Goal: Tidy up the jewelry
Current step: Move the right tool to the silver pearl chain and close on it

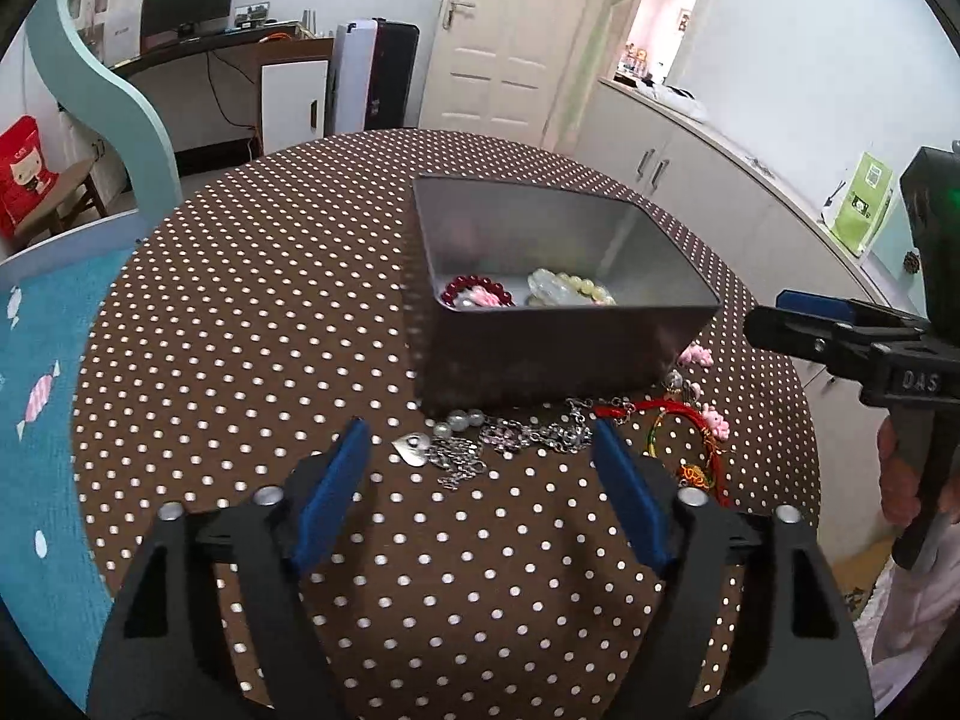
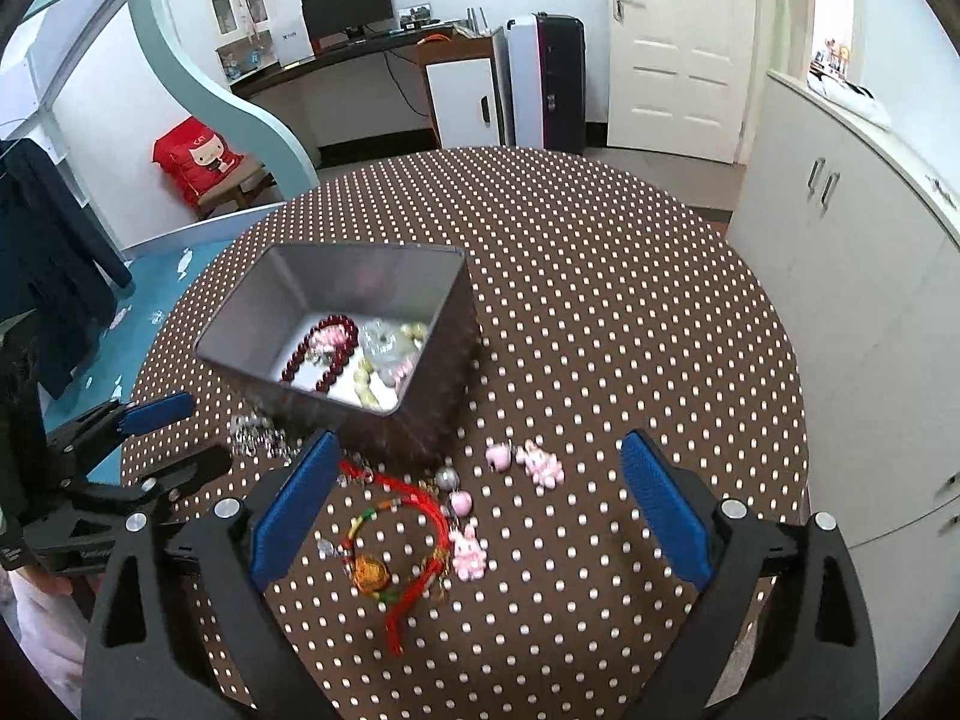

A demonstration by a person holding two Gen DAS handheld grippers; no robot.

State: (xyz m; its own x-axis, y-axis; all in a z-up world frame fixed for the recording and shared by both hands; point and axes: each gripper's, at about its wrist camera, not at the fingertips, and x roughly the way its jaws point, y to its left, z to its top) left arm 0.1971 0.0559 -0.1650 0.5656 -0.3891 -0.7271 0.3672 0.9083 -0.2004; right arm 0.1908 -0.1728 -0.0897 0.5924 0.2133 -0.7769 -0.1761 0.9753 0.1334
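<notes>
Left wrist view: metal tin (image 1: 558, 306) sits right of centre on the polka-dot table (image 1: 270, 312), open top. Inside, on the floor: dark red bead bracelet (image 1: 474, 291) with a pink charm, and a pale yellow-green bead bracelet (image 1: 570, 288) at its 3 o'clock. Loose on the table against the tin's near wall: silver chain with heart pendant (image 1: 480, 444); red cord bracelet (image 1: 678, 426) at the chain's 3 o'clock; pink bunny charms (image 1: 717, 426) past that.

Left gripper (image 1: 480, 468): jaws apart, nothing between them, nothing touched; it hovers over the chain, blue pads (image 1: 333, 498) either side of it.

Right wrist view: right gripper (image 2: 480, 498) jaws wide apart, empty, above the red cord bracelet (image 2: 408, 534) and pink bunny charms (image 2: 468, 549). Tin (image 2: 336, 330) at 11 o'clock from the gripper, slightly motion-blurred.
</notes>
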